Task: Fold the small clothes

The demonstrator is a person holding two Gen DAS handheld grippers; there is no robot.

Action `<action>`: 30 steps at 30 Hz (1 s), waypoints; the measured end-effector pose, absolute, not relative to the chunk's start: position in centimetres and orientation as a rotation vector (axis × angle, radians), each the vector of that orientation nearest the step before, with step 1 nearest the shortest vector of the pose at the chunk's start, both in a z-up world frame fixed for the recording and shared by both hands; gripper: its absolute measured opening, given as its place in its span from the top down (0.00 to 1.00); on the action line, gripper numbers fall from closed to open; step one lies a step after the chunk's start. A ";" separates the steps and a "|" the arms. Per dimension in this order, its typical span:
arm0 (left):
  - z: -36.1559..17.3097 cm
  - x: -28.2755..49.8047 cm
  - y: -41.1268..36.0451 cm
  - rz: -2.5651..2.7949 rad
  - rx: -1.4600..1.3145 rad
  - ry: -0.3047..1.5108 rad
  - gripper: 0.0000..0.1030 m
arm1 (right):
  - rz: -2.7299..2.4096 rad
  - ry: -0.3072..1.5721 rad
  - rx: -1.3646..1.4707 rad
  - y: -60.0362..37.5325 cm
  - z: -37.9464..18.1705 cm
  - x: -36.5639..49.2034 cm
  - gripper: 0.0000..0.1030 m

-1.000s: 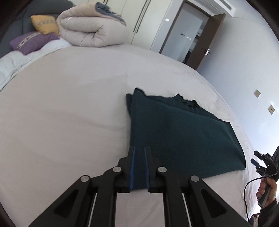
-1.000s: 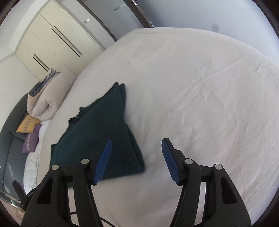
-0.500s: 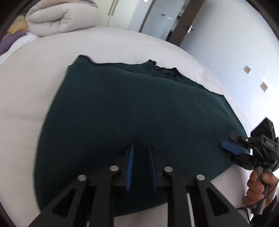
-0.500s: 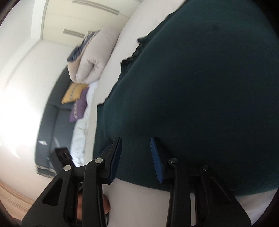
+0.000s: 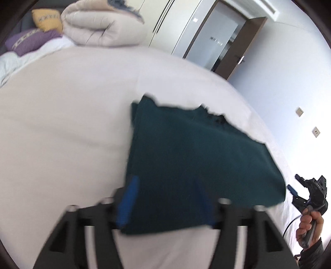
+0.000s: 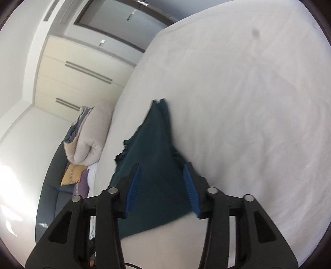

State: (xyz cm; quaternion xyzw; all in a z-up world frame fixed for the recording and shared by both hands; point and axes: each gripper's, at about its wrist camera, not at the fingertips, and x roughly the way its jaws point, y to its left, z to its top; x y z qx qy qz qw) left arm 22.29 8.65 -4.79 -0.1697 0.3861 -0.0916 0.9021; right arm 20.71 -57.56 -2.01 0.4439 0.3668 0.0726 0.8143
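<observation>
A dark teal folded garment (image 5: pixel 192 161) lies flat on the white bed (image 5: pixel 62 134). My left gripper (image 5: pixel 165 202) is open above its near edge, one blue pad at the garment's left edge, the other blurred over the cloth. In the right wrist view the same garment (image 6: pixel 153 165) runs away from me, and my right gripper (image 6: pixel 162 190) is open with its blue pads straddling the near end. The right gripper also shows in the left wrist view (image 5: pixel 310 190), held in a hand off the garment's right corner.
A rolled beige duvet (image 5: pixel 103 27), a yellow pillow (image 5: pixel 48 19) and a purple pillow (image 5: pixel 31 40) sit at the head of the bed. Wardrobe doors (image 6: pixel 78 70) and a doorway (image 5: pixel 223 41) stand beyond. The bed's edge runs along the right.
Both grippers have opened wide and pulled back from the garment. The left was nearly shut over the cloth before; the garment now lies flat and free.
</observation>
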 end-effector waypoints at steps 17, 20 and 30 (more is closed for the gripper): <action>-8.2 26.3 11.4 -0.241 -0.446 0.819 0.51 | 0.482 0.981 0.874 -41.4 -7.8 34.8 0.58; -6.9 24.2 14.7 -0.107 -0.494 0.768 0.11 | 0.400 0.937 0.881 -44.5 -6.9 33.4 0.51; -10.3 25.4 14.6 -0.305 -0.743 0.975 0.21 | 0.486 0.946 0.886 -44.2 -4.5 29.0 0.41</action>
